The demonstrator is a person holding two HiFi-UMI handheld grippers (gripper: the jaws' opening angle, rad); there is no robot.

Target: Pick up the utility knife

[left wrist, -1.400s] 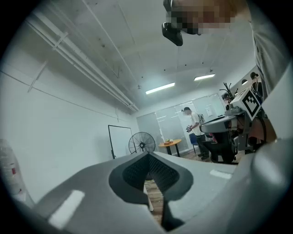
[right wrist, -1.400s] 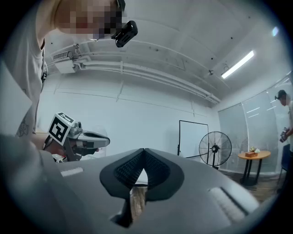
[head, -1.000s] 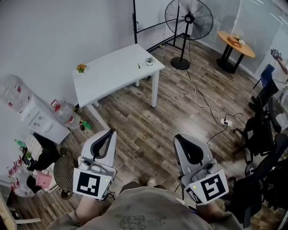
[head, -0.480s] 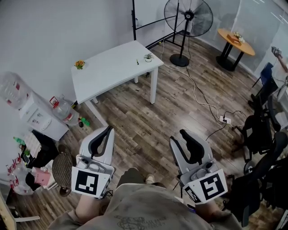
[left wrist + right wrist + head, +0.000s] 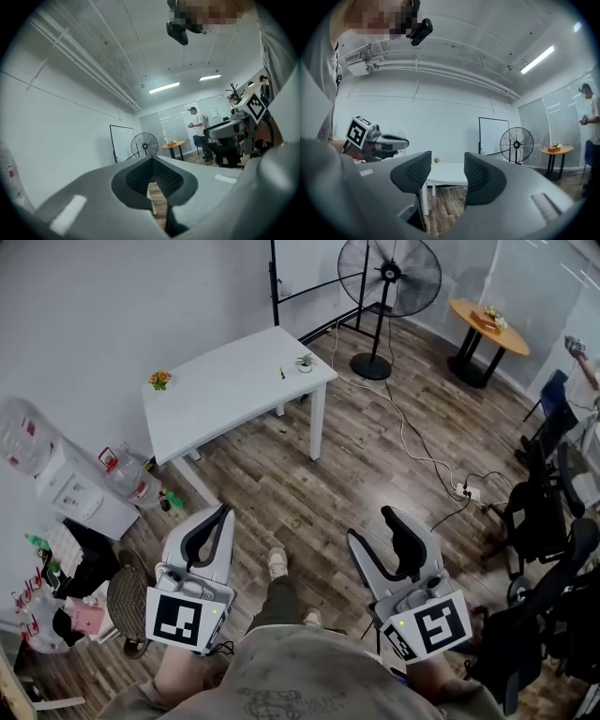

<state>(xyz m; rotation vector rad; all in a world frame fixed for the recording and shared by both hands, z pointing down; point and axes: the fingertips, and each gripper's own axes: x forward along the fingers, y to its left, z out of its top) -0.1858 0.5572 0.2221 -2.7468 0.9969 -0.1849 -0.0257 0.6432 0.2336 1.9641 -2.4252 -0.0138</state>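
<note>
Seeing knife (image 5: 281,373) far ahead on table (image 5: 216,404), well apart from left gripper (image 5: 222,512), jaws together, and right gripper (image 5: 373,526), jaws parted, empty.

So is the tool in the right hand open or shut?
Open. In the right gripper view the jaws of the right tool stand apart, and the white table shows through the empty gap between them.

The right gripper (image 5: 372,526) has spread its jaws (shut a second ago); a shoe (image 5: 277,563) appeared.
</note>
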